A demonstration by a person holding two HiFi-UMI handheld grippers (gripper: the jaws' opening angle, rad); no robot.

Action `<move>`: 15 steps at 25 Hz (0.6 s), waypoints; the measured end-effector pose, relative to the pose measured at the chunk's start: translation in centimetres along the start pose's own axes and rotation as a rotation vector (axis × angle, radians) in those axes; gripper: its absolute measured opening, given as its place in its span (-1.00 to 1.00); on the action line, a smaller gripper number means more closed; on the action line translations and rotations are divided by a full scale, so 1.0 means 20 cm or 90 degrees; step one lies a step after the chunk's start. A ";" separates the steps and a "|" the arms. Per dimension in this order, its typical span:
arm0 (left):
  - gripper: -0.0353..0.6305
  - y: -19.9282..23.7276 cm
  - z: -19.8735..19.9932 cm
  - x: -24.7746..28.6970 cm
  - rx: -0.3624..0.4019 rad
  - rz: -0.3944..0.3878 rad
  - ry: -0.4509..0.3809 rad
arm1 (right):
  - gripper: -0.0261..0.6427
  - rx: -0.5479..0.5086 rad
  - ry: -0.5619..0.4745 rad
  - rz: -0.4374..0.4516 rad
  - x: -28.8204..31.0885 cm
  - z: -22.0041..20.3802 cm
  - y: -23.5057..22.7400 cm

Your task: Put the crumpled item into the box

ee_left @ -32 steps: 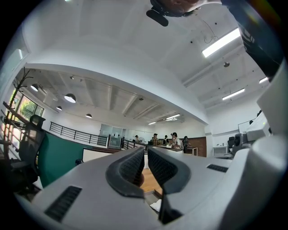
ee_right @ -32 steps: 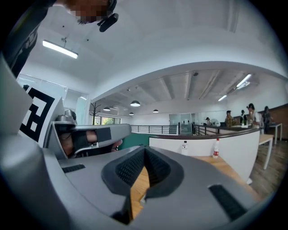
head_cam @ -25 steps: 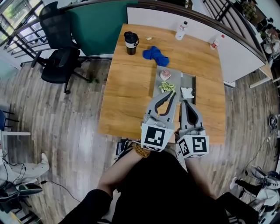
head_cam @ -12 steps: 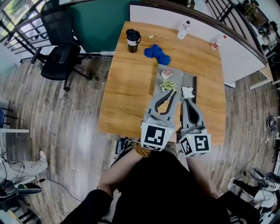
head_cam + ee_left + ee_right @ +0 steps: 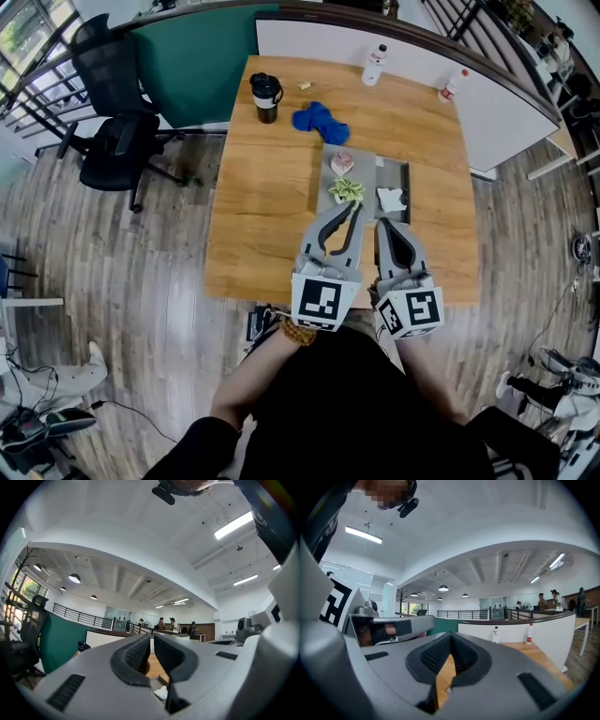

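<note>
The white crumpled item (image 5: 391,199) lies at the near end of the right-hand compartment of the grey box (image 5: 367,171) on the wooden tabletop (image 5: 272,216). A green piece (image 5: 348,190) and a pink one (image 5: 343,163) sit in the box's left section. Both claws are side by side at the box's near edge. The left claw (image 5: 152,640) stands slightly ajar with nothing between its pads, and the right claw (image 5: 450,637) is closed and empty. A blue cloth (image 5: 319,120) and a black cup (image 5: 265,97) sit farther back
</note>
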State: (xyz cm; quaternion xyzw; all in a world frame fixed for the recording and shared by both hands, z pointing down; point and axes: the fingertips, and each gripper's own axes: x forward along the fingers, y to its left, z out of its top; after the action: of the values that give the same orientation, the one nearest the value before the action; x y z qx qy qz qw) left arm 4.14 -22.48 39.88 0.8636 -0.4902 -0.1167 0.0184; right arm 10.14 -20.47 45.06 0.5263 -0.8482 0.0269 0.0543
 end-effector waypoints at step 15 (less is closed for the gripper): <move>-0.77 0.03 -0.11 0.02 -0.001 0.024 0.050 | -0.90 -0.051 0.087 -0.006 0.12 -0.29 -0.27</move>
State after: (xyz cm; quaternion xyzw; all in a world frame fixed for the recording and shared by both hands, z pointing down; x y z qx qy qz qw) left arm 4.29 -23.26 42.12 0.8580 -0.5054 -0.0825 0.0404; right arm 14.35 -24.33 51.13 0.5245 -0.8405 0.0283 0.1330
